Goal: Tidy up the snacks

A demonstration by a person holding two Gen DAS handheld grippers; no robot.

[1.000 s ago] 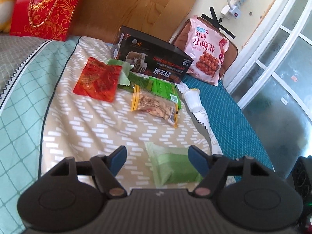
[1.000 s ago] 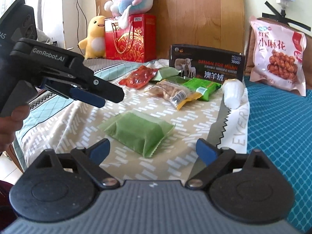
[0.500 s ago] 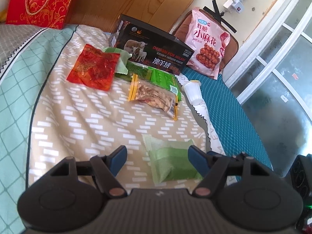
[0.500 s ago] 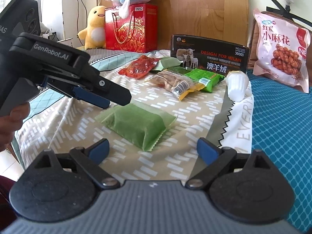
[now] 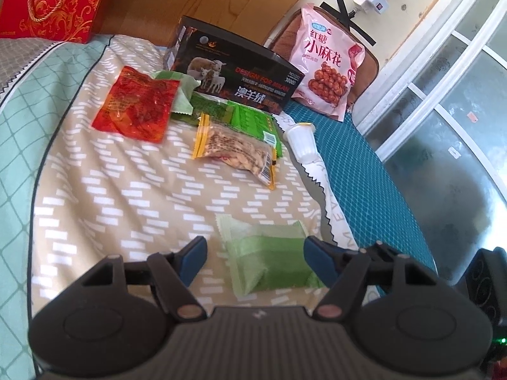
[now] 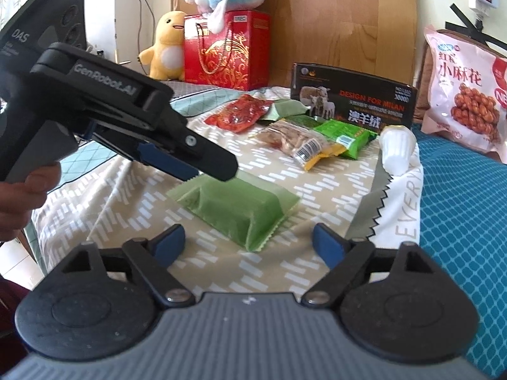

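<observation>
Closing left gripper (image 5: 253, 255) jaws around green packet (image 5: 269, 261), untouched | right gripper (image 6: 248, 243) jaws closing, empty

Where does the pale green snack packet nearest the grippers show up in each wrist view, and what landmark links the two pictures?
Left wrist: the pale green packet lies low in the centre, between the closing jaws of the left gripper.
Right wrist: the same packet lies mid-frame on the bedspread, just beyond the right gripper, under the left gripper's tip.
Shared landmark: the black sheep box behind the snacks.
</observation>
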